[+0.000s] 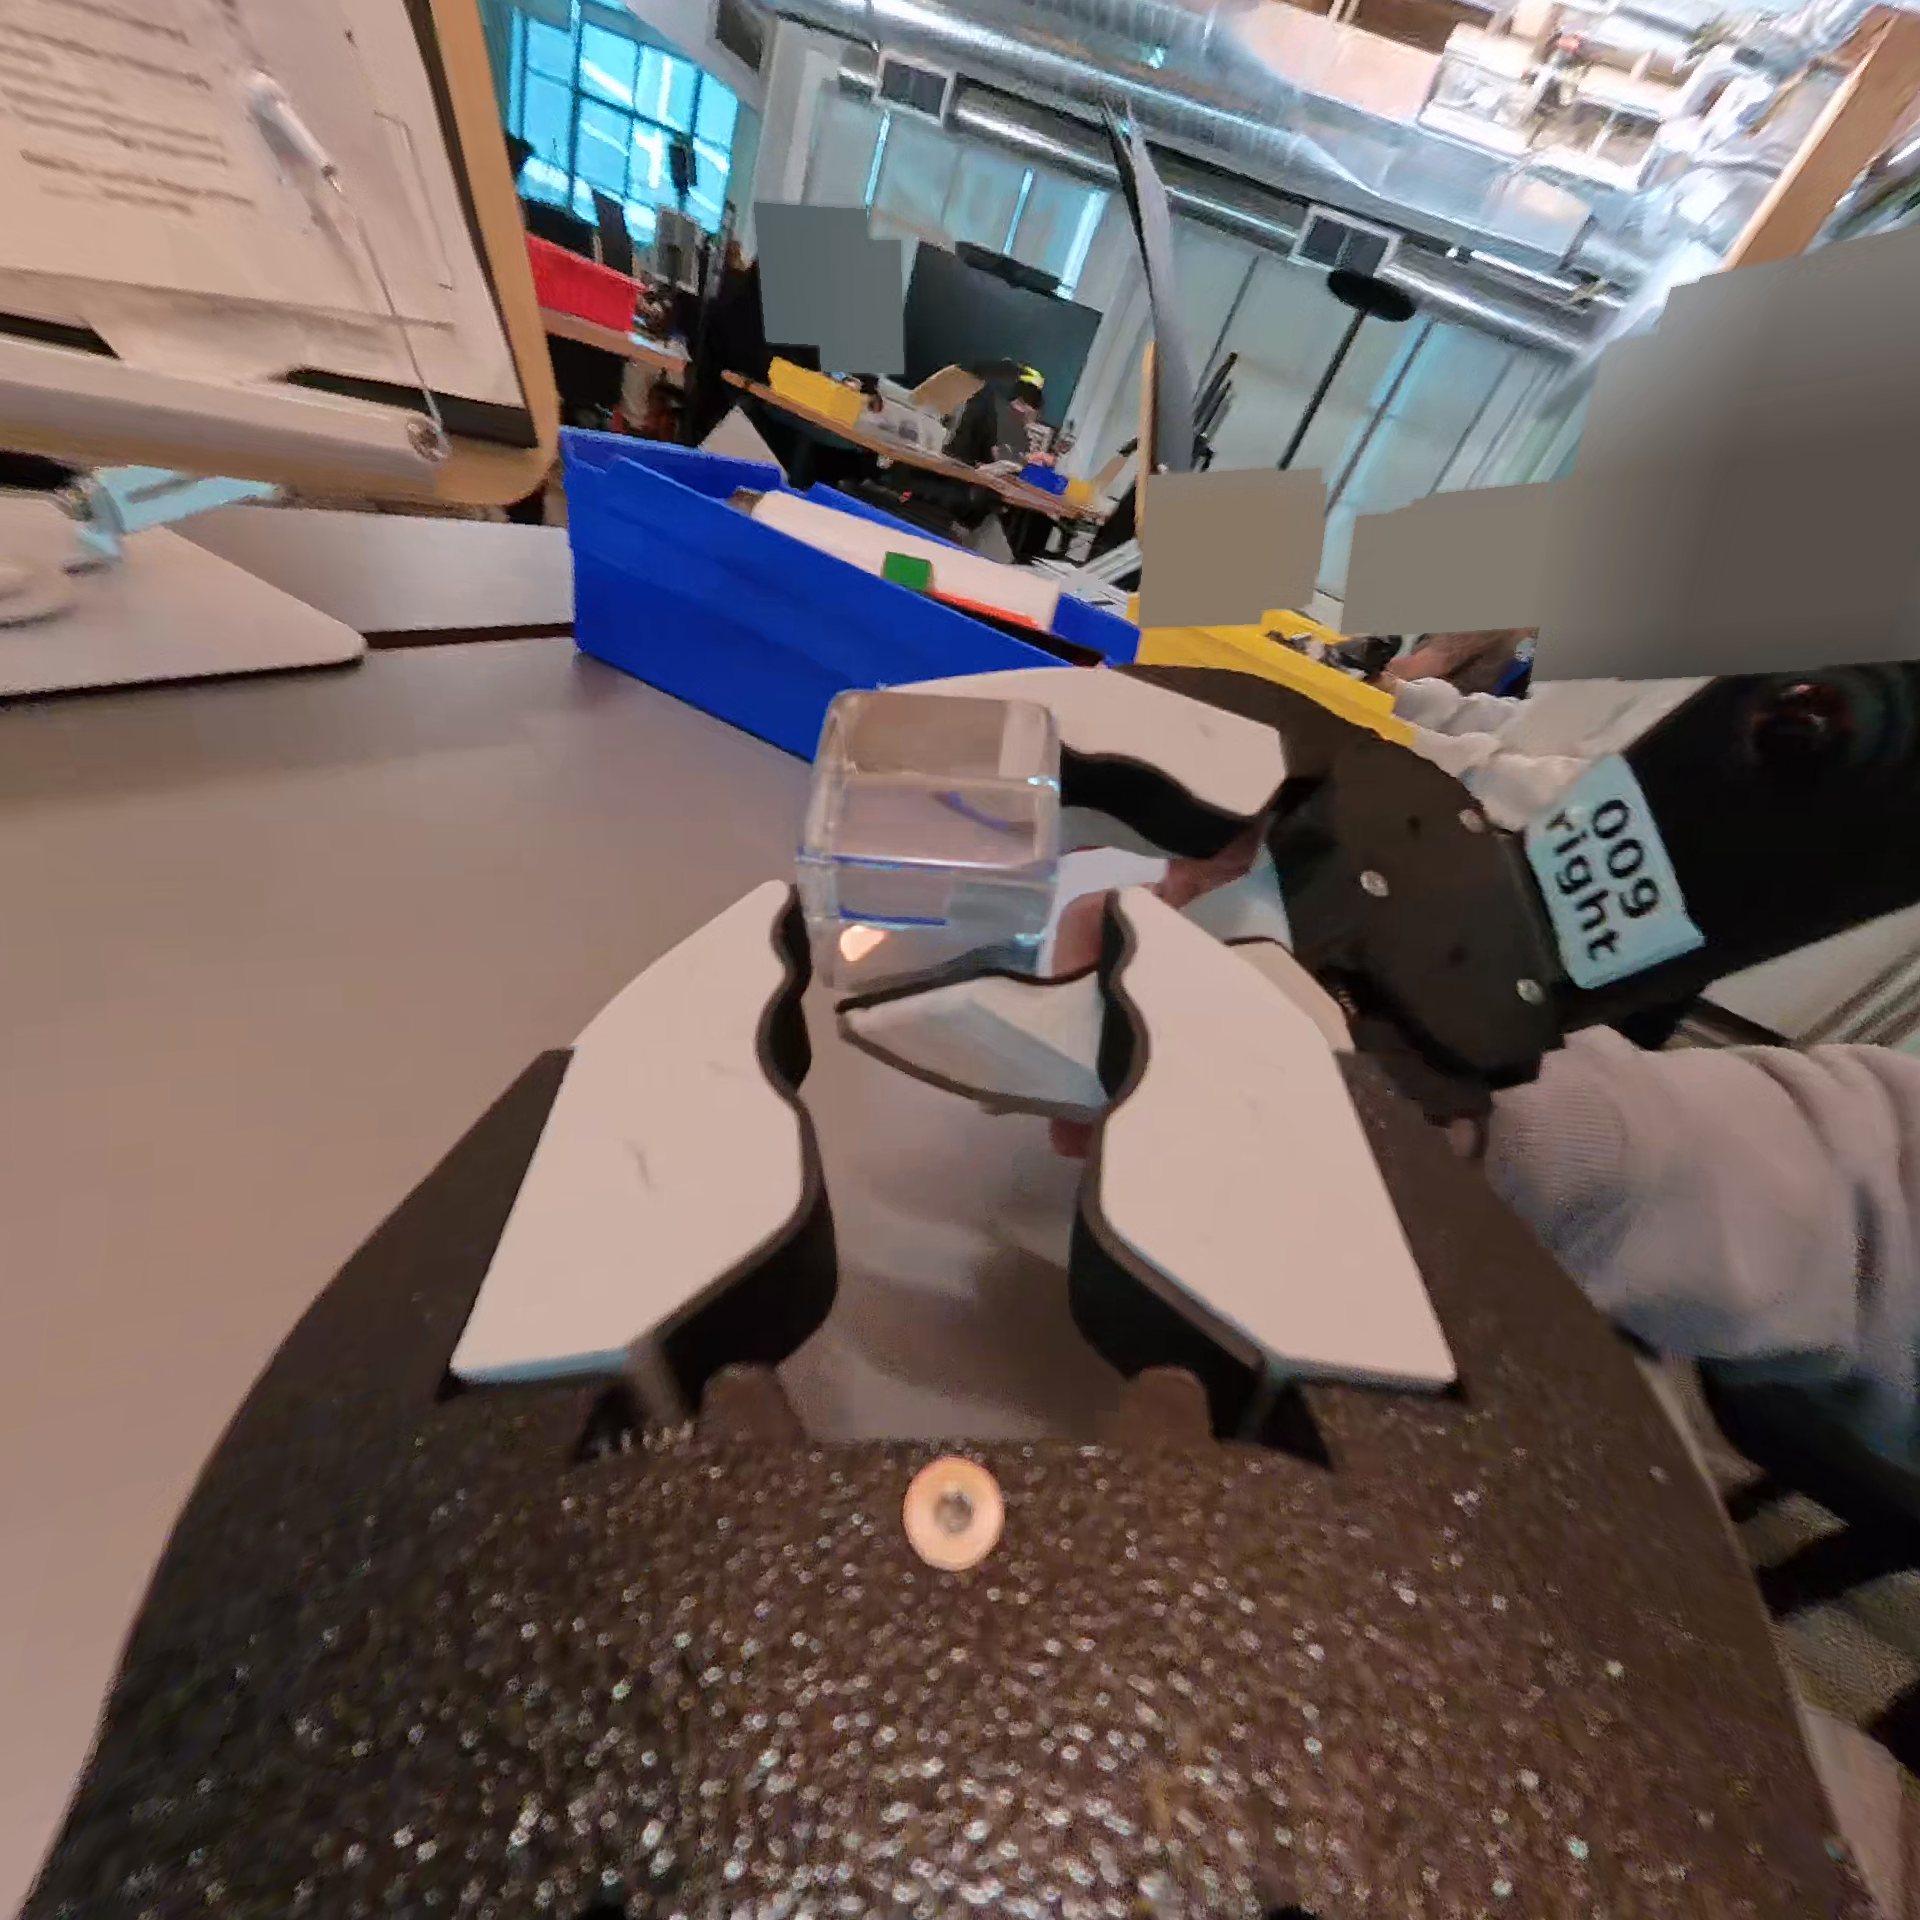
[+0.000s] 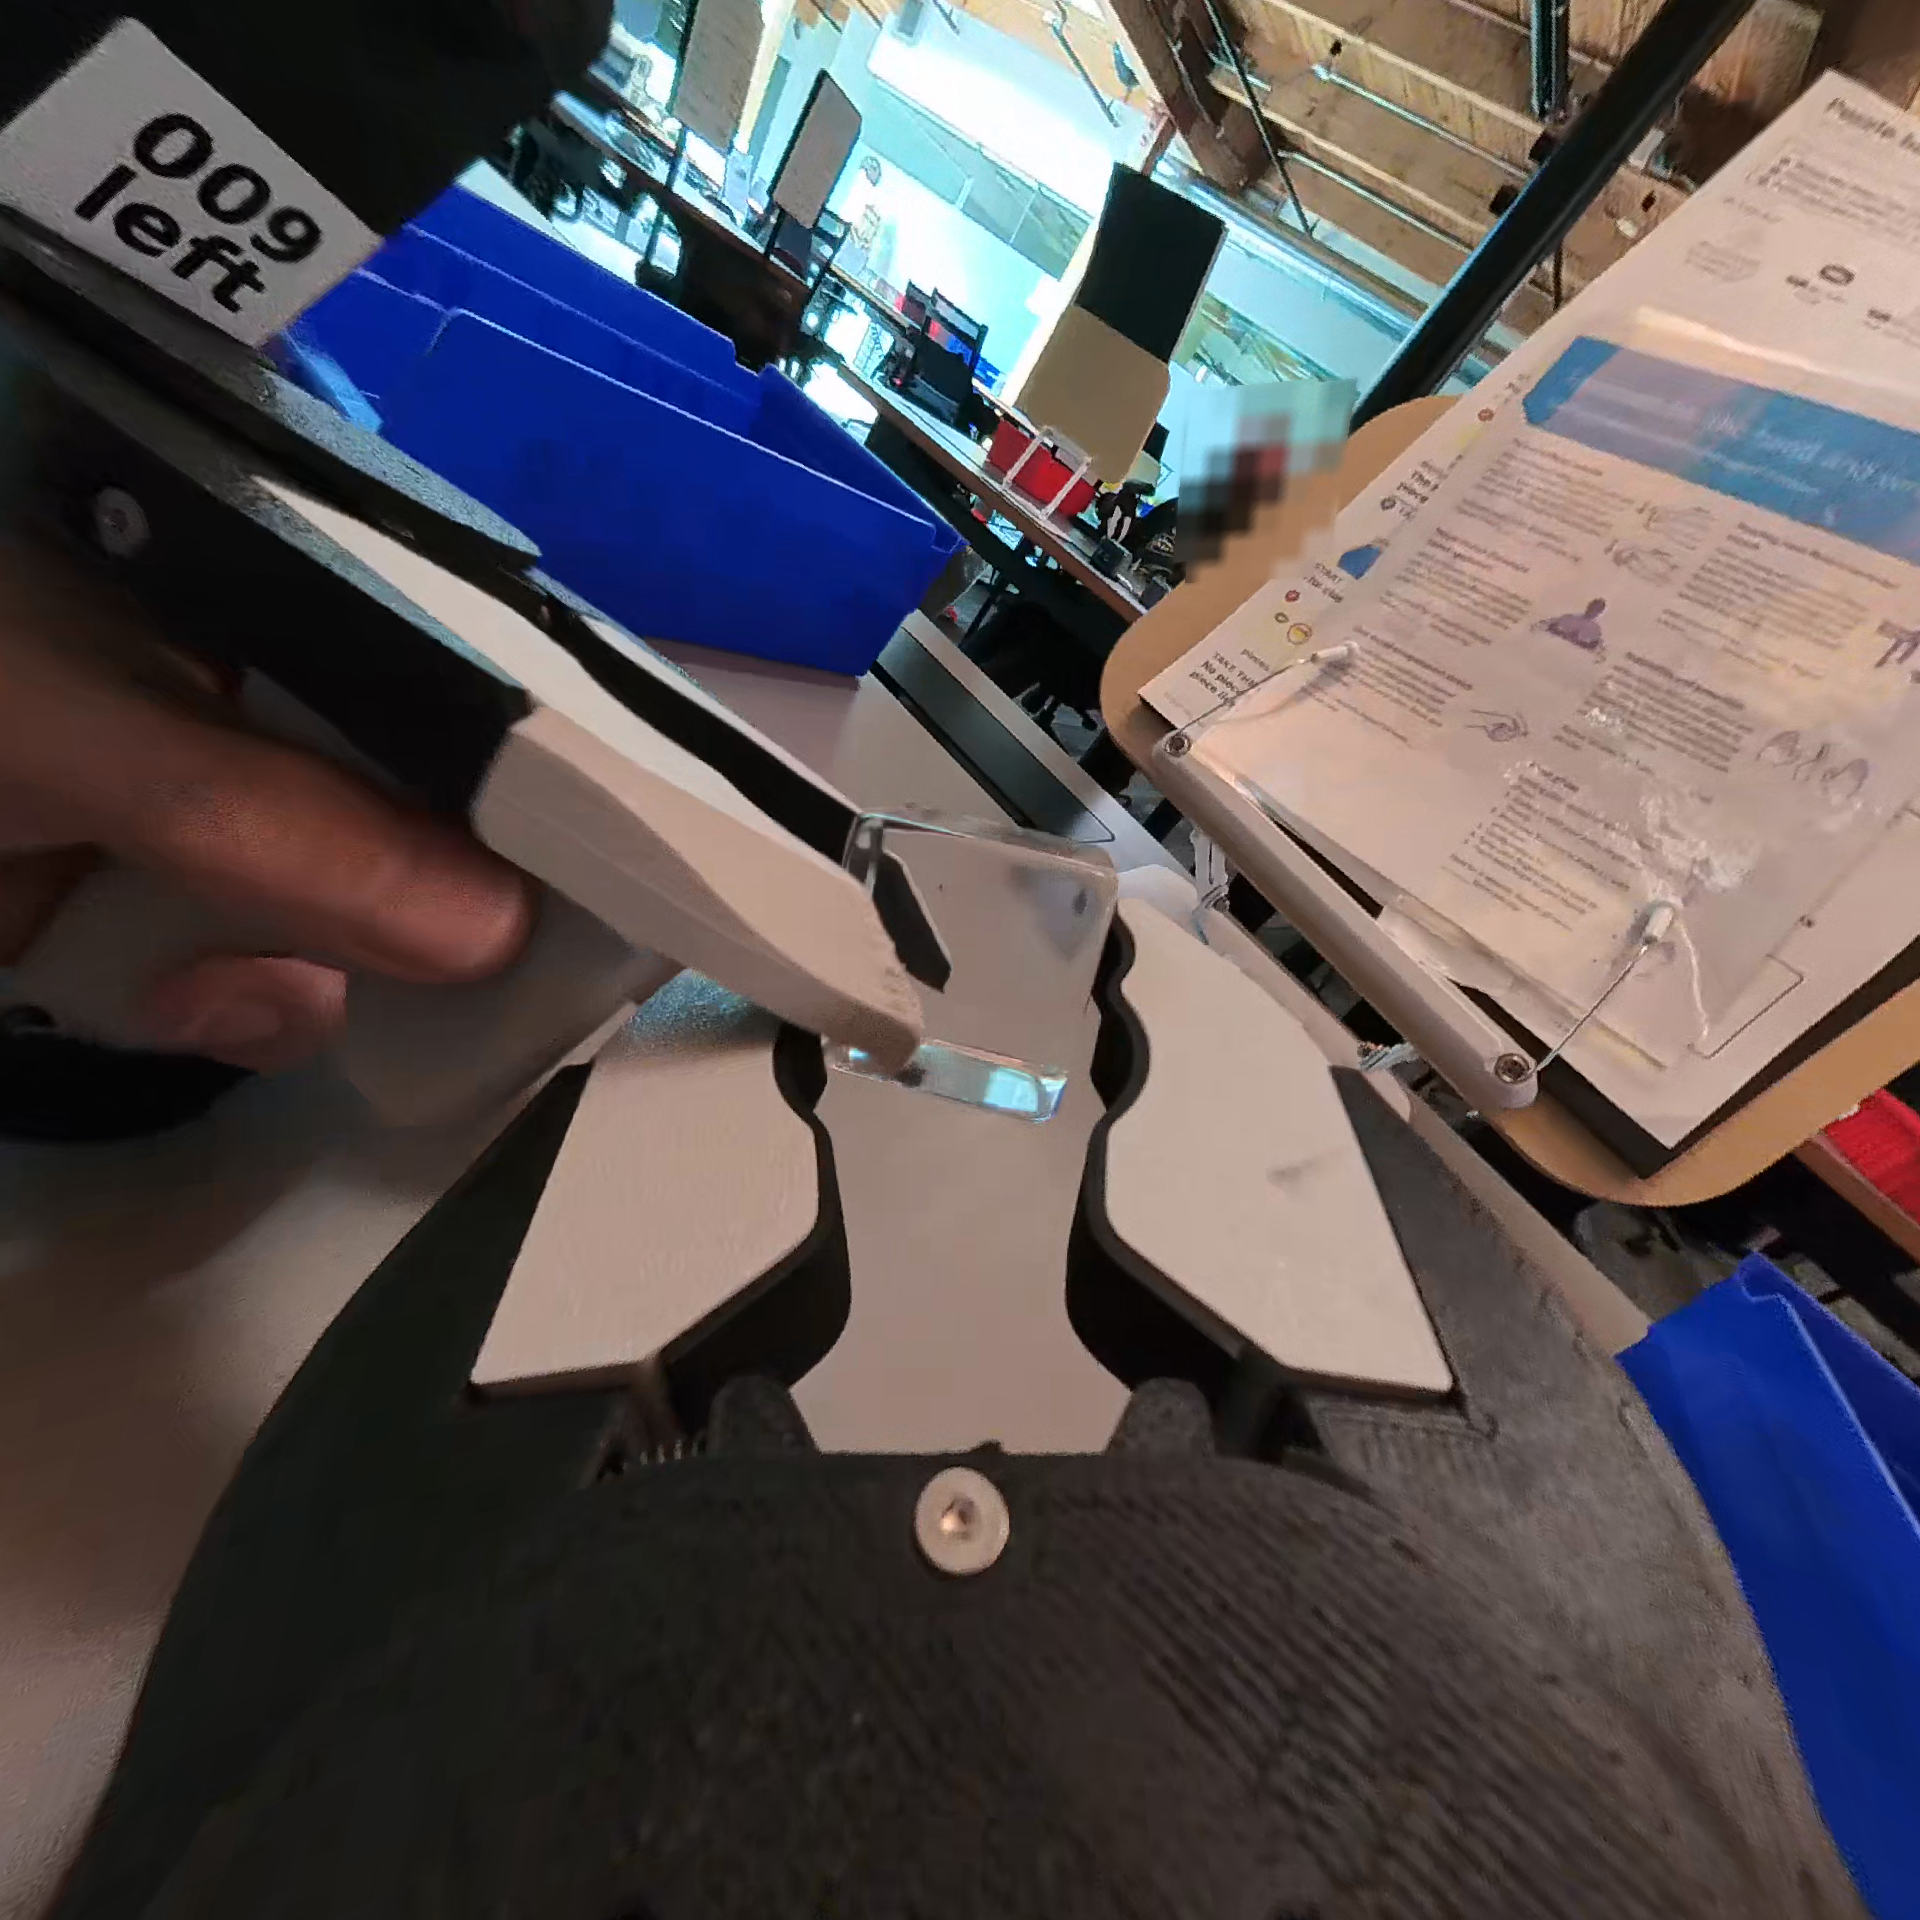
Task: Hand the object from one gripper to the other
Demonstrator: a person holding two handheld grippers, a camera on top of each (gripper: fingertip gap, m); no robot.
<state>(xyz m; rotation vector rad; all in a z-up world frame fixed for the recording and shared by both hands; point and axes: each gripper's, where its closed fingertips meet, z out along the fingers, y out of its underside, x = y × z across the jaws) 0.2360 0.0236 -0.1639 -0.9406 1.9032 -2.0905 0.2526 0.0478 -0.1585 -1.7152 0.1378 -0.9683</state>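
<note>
A clear plastic cube (image 1: 930, 831) hangs in the air above the grey table (image 1: 312, 883). My right gripper (image 1: 868, 852) comes in from the right, with one finger over the cube and one under it. In the right wrist view the cube (image 2: 997, 935) sits between the tips of my right gripper (image 2: 961, 997), touching both. My left gripper (image 1: 951, 914) is open around the cube's lower part, with a gap on its right side. In the right wrist view the left gripper (image 2: 883, 925) reaches in from the left, one finger in front of the cube and one behind.
A blue bin (image 1: 727, 613) stands on the table behind the cube, with a yellow bin (image 1: 1278, 665) to its right. A document stand with papers (image 2: 1610, 675) stands close by. Another blue bin (image 2: 1808, 1507) is at lower right. A hand (image 2: 260, 831) holds the left gripper. The tips of both grippers are at nearly the same place.
</note>
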